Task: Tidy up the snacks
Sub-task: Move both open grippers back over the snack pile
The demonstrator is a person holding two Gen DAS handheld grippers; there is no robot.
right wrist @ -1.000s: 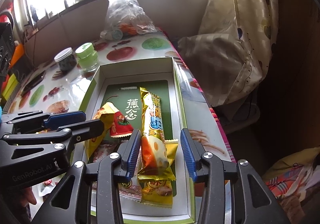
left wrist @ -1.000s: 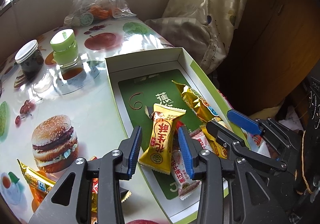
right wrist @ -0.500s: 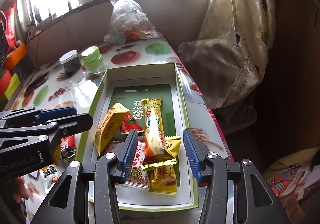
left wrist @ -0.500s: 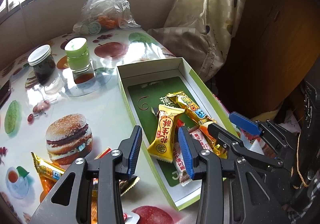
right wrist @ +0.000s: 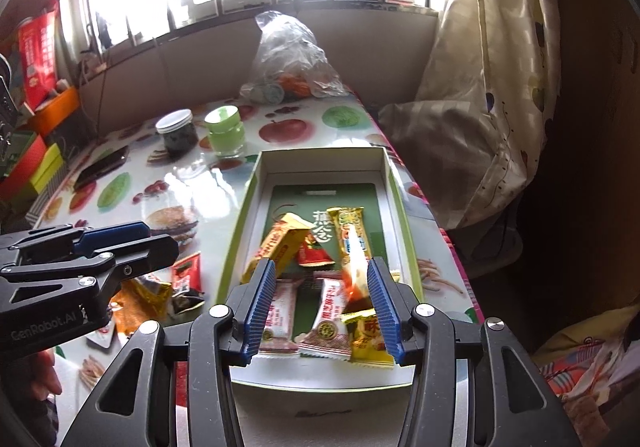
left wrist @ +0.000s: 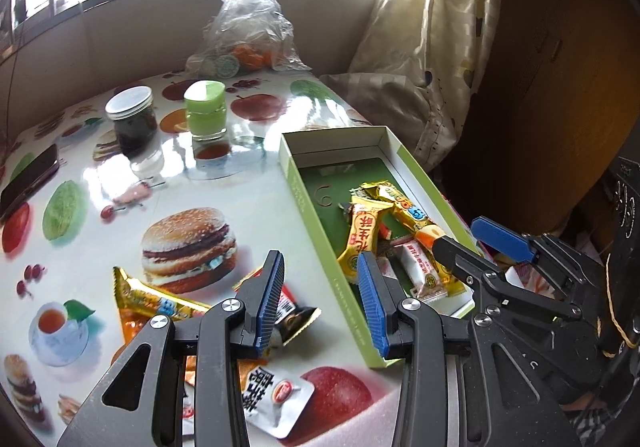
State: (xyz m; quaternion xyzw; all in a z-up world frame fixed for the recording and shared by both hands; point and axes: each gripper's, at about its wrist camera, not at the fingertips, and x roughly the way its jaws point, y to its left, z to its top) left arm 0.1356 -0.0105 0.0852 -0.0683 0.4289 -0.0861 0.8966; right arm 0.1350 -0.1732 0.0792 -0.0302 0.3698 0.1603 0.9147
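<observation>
A green-and-white box [left wrist: 304, 203] [right wrist: 244, 231] lies open on the table. It holds a yellow packet [left wrist: 362, 235] [right wrist: 280, 243], a long gold bar [left wrist: 412, 215] [right wrist: 352, 239], a small red packet [right wrist: 316, 253] and white-and-red packets [left wrist: 416, 271] [right wrist: 328, 315]. My right gripper [right wrist: 322, 263] [left wrist: 460, 235] hovers open over the box's near end, with the bar's lower end close to its right finger. My left gripper [left wrist: 320, 259] [right wrist: 156, 239] is open and empty above the table, left of the box. Under it lie loose snacks: a gold bar [left wrist: 148, 299], a black-and-red packet [left wrist: 292, 311] and a white sachet [left wrist: 272, 399].
A dark jar with a white lid [left wrist: 132, 119] and a green-lidded glass [left wrist: 206, 109] stand beyond the box. A clear plastic bag [left wrist: 248, 31] sits at the far wall and a phone [left wrist: 28, 179] lies at the left. A curtain [left wrist: 420, 47] hangs past the table's right edge.
Both grippers have drawn back and risen. The right jaws have widened and the long gold bar now lies in the box. The left gripper has shifted left from the box to over the loose snacks.
</observation>
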